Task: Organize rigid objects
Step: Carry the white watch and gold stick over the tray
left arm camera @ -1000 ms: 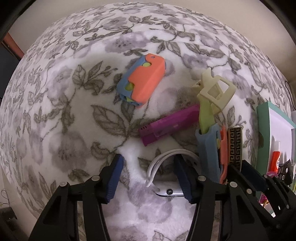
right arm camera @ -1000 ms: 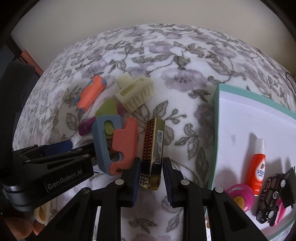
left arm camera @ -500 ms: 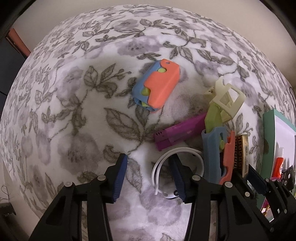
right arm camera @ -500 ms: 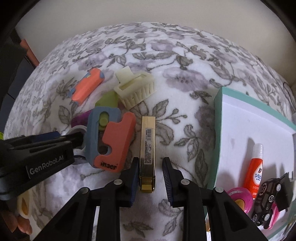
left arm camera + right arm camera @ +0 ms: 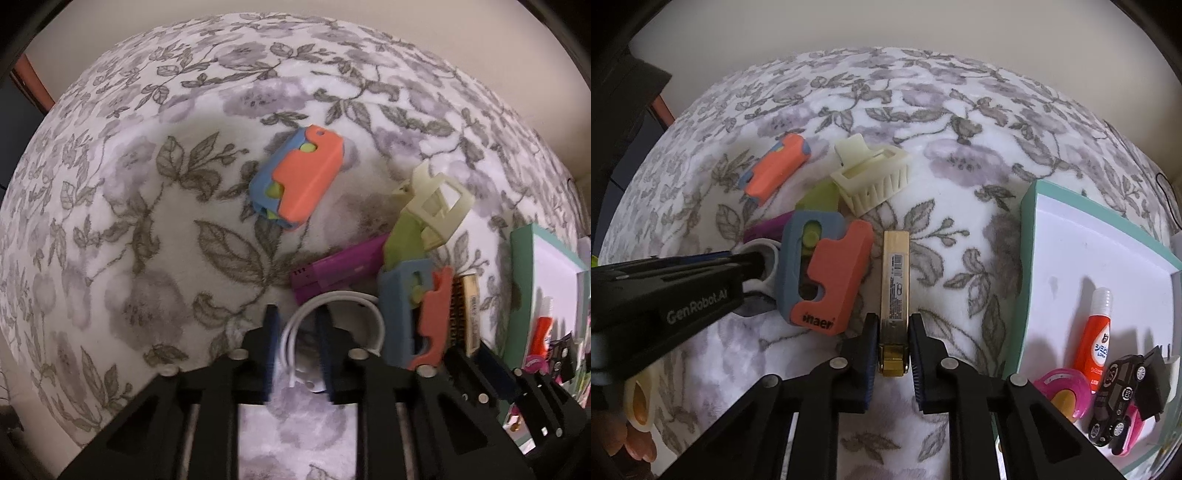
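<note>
Gold lighter-like bar (image 5: 894,291) sits pinched at its near end by the right gripper (image 5: 893,345) on the floral blanket (image 5: 960,158), beside the teal tray (image 5: 1028,258). Left gripper (image 5: 297,345) is closing its jaws around the white cable loop (image 5: 332,306).

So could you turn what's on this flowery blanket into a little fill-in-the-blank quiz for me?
1. The right gripper is shut on a slim ____-coloured case.
2. The white cable lies between the ____ gripper's closing jaws.
3. The orange glue tube lies inside the ____-rimmed tray.

Missing words: gold; left; green
</note>
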`<state>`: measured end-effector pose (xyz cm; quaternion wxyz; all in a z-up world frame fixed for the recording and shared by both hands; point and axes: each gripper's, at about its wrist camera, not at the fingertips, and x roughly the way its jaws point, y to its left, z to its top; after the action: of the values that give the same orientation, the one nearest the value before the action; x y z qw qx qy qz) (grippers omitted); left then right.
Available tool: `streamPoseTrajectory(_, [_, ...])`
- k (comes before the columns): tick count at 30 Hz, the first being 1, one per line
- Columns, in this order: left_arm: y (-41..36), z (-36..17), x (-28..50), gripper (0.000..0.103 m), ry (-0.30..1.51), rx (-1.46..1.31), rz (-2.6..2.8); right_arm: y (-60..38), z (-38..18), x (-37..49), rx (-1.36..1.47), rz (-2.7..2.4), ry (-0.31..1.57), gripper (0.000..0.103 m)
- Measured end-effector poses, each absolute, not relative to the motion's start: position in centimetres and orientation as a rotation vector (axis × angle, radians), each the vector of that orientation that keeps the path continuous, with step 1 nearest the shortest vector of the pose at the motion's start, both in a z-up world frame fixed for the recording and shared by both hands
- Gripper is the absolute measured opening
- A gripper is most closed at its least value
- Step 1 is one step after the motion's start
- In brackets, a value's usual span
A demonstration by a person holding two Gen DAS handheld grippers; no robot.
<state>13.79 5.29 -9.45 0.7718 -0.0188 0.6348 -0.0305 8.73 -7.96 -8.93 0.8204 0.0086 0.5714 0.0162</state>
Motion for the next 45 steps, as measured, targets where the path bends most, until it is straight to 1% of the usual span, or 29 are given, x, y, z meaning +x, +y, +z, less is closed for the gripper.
streamPoseTrajectory(3, [5.5, -8.9, 13.9, 0.015, 1.358, -0.051, -0.066, -8.4, -8.6, 8.8, 0.034, 0.037, 1.216, 0.017])
streamPoseTrajectory(8, [5.8, -7.7, 14.1, 0.013, 1.329, -0.065, -0.065, -9.0, -8.2, 8.9, 0.065, 0.041, 1.210, 0.017])
streamPoseTrajectory(20, [6.6, -0.4, 13.1, 0.012, 1.142, -0.085, -0.069, -11.2, -3.5, 8.2, 0.173, 0.040, 1.092, 0.017])
streamPoseTrajectory(23, [6.8, 0.6, 13.0, 0.012, 1.109, -0.093, -0.068, -11.7, -2.6, 7.8, 0.186, 0.033, 1.076, 0.017])
streamPoseTrajectory(35, [4.1, 1.3, 11.8, 0.012, 1.094, -0.089, -0.129, -14.4, -0.9, 6.7, 0.227, -0.025, 1.054, 0.017])
streamPoseTrajectory(42, [1.2, 1.8, 10.9, 0.012, 1.086, -0.091, -0.196, -18.5, 0.3, 5.8, 0.310, -0.103, 1.041, 0.017])
streamPoseTrajectory(45, [-0.5, 1.9, 10.6, 0.012, 1.083, -0.044, -0.205, -20.4, 0.5, 5.4, 0.350, -0.127, 1.046, 0.017])
